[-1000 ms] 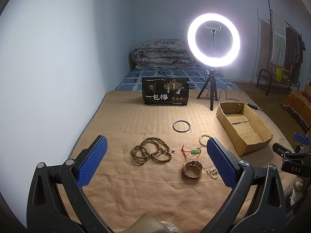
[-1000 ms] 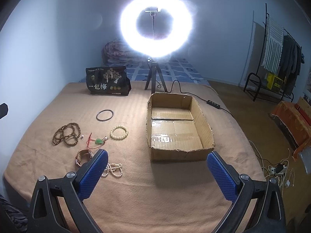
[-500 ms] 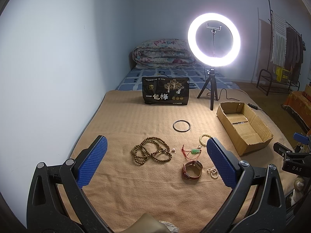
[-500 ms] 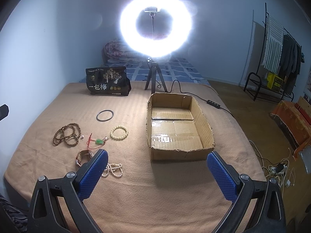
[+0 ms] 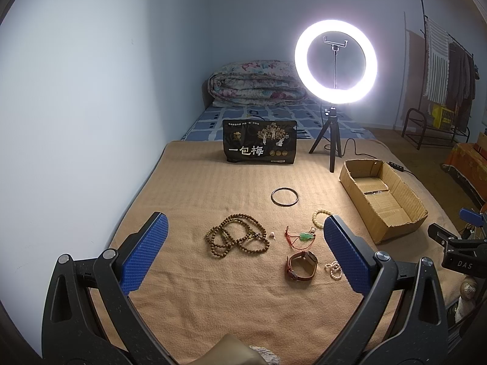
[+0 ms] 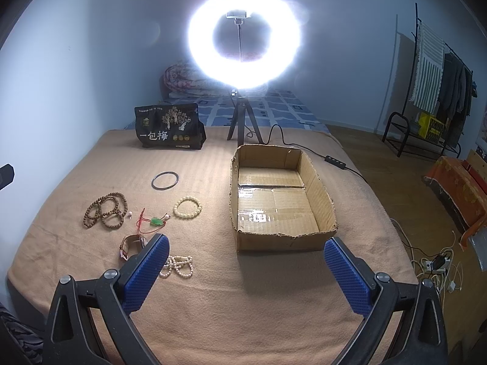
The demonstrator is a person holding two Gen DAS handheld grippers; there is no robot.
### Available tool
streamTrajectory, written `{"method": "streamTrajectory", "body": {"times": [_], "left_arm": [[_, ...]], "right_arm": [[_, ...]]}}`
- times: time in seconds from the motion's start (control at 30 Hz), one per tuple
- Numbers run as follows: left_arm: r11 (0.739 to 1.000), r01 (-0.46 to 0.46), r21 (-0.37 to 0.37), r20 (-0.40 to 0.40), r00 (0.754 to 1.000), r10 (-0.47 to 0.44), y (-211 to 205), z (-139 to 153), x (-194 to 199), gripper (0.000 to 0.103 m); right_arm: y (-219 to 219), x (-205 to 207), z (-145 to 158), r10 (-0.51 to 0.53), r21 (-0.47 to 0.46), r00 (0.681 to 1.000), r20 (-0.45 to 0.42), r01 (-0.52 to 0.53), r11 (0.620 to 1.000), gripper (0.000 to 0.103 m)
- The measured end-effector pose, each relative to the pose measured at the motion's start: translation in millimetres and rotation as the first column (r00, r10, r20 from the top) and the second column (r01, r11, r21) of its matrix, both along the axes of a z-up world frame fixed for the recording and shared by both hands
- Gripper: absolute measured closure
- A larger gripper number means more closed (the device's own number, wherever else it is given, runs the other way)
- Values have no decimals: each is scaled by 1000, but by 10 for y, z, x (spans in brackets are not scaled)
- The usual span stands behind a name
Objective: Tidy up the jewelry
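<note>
1. My left gripper [image 5: 243,252] is spread wide and holds nothing; it hangs above the blanket [image 5: 197,182] with no jewelry touching the pads.
2. My right gripper [image 6: 246,269] is just as wide apart and empty, aimed at the near wall of the box [image 6: 281,238].
3. All the jewelry lies loose on the blanket, none in the box yet, so I judge the sorting has not begun.
4. From my left gripper, the wooden beads [image 5: 237,238] sit at 12 o'clock, between the pads and a little ahead. Their tangle runs roughly 10 to 4 o'clock.
5. The watch [image 5: 301,266] lies at 1 o'clock, just inside my left gripper's right pad, strap curled into a loop, so it has no clear long axis.
6. The pearl strand [image 6: 178,266] lies just beside my right gripper's left pad, at 10 o'clock; it bunches along 9 to 3.
7. The jade pendant [image 5: 305,236], cream bracelet [image 5: 322,217] and black bangle [image 5: 284,196] lie farther out, toward 12 to 1.
8. The box lies at 2 o'clock from the left gripper, its long axis running away from me. The right gripper is nearer it; the left is nearer the beads.
</note>
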State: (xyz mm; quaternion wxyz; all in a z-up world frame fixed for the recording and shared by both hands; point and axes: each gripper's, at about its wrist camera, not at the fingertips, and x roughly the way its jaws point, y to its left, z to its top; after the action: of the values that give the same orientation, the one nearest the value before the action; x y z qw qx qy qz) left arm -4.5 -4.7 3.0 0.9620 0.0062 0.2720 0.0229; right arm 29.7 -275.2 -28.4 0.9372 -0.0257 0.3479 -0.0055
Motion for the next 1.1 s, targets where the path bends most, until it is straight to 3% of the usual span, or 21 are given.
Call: {"method": "streamTrajectory", "body": {"times": [1.1], "left_arm": [[999,-42,4,-50,998,42,182,-87,80,0]], "right_arm": [[152,48,-29,32,23,999,-22,-32,999,0]]}}
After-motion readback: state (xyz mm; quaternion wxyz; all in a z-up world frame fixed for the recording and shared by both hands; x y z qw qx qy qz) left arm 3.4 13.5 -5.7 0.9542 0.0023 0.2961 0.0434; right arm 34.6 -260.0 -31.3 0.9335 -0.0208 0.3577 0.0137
